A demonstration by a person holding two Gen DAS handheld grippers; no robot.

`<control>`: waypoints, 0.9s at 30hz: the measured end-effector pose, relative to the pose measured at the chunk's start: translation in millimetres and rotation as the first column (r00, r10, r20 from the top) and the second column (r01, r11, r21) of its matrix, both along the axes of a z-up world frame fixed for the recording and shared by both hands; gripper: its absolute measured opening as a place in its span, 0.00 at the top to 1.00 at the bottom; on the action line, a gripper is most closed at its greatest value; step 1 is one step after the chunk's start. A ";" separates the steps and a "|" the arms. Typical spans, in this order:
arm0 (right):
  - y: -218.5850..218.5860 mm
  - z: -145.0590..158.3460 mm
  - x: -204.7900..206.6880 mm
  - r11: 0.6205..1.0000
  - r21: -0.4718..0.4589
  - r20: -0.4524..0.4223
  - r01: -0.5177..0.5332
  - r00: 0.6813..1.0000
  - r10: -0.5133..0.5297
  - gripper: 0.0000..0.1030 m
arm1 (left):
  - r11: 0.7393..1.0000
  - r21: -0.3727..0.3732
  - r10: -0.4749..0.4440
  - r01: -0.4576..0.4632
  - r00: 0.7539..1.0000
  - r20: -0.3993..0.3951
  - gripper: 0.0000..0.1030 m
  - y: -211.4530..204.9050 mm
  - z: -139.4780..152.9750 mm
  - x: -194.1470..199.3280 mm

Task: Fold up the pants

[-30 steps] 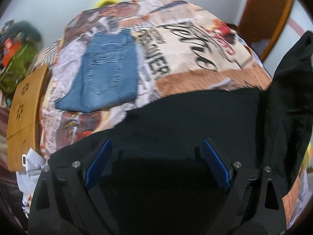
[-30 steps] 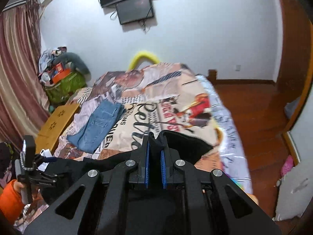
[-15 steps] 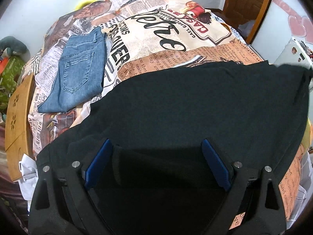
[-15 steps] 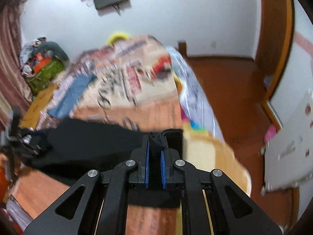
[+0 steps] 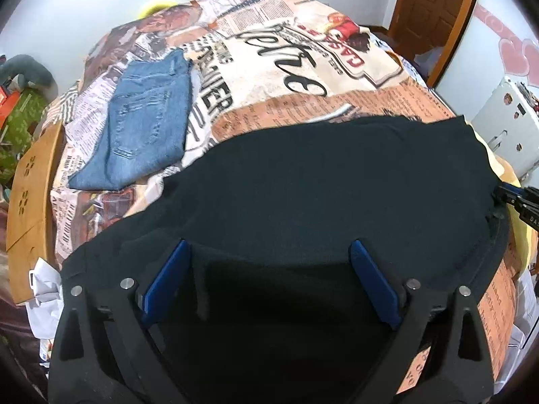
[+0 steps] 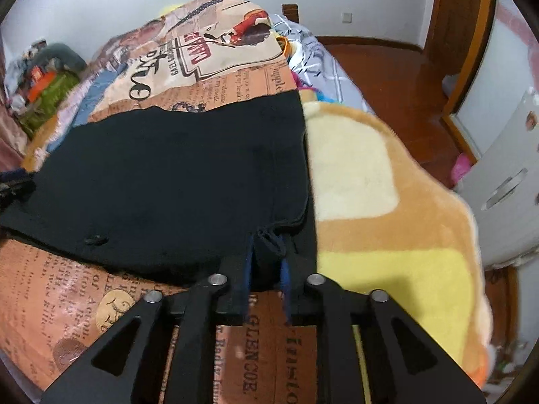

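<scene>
Black pants (image 5: 320, 185) lie spread flat across the near part of the bed, also seen in the right wrist view (image 6: 175, 175). My left gripper (image 5: 269, 276) is open, its blue pads wide apart just above the pants' near edge. My right gripper (image 6: 266, 262) is at the pants' near right corner, its blue pads slightly apart with a bunch of black fabric between them. The right gripper also shows at the right edge of the left wrist view (image 5: 518, 198).
Folded blue jeans (image 5: 145, 124) lie on the newspaper-print bedspread (image 5: 296, 67) at far left. A yellow-and-tan fleece blanket (image 6: 387, 202) covers the bed's right side. A wooden board (image 5: 27, 202) stands left of the bed. A white cabinet (image 6: 505, 185) stands on the right.
The right gripper carried the raised pants end to the right and down onto the bed. The pants now lie flat. The right pads have parted slightly. The left gripper stayed open.
</scene>
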State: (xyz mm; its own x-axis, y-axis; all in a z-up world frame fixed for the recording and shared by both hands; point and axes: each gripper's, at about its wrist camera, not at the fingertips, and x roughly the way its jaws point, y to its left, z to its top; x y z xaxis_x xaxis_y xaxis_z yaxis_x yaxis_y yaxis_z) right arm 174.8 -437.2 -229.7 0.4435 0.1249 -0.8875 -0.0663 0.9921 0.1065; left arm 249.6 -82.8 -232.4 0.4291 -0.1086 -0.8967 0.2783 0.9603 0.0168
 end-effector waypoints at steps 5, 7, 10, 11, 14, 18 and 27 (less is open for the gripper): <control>11.0 31.1 -2.5 0.991 -0.131 0.074 -0.020 0.997 0.030 0.54 | 0.998 -0.030 0.062 -0.061 0.996 0.061 0.06 31.4 20.6 -1.4; 19.6 47.8 0.1 0.991 -0.129 0.110 -0.042 0.992 0.056 0.54 | 0.995 -0.036 0.097 -0.095 0.991 0.088 0.06 49.1 29.7 -1.2; 43.0 77.5 7.6 0.990 -0.106 0.174 -0.095 0.978 0.113 0.54 | 0.986 -0.053 0.163 -0.158 0.979 0.126 0.06 83.0 43.9 -1.5; 51.9 84.1 10.3 0.989 -0.096 0.189 -0.113 0.973 0.129 0.54 | 0.982 -0.060 0.187 -0.180 0.973 0.136 0.06 95.5 47.8 -2.2; 86.0 106.8 20.6 0.981 -0.053 0.248 -0.186 0.949 0.194 0.54 | 0.964 -0.066 0.265 -0.258 0.950 0.166 0.06 138.3 56.9 -4.1; 138.5 122.5 40.8 0.955 0.007 0.286 -0.296 0.916 0.282 0.54 | 0.937 -0.053 0.348 -0.344 0.921 0.176 0.06 188.3 56.4 -6.9; 263.5 111.3 85.8 0.853 0.067 0.231 -0.518 0.840 0.492 0.54 | 0.883 -0.032 0.468 -0.467 0.879 0.092 0.06 275.5 15.5 -9.1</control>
State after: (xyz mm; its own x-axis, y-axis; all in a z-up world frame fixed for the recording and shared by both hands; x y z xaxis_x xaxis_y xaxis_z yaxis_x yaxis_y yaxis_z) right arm 260.6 -173.7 -118.4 0.4529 0.4808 -0.7508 -0.5868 0.7948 0.1550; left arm 240.5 192.8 -216.8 0.5145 0.1185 -0.8493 -0.2060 0.9785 0.0118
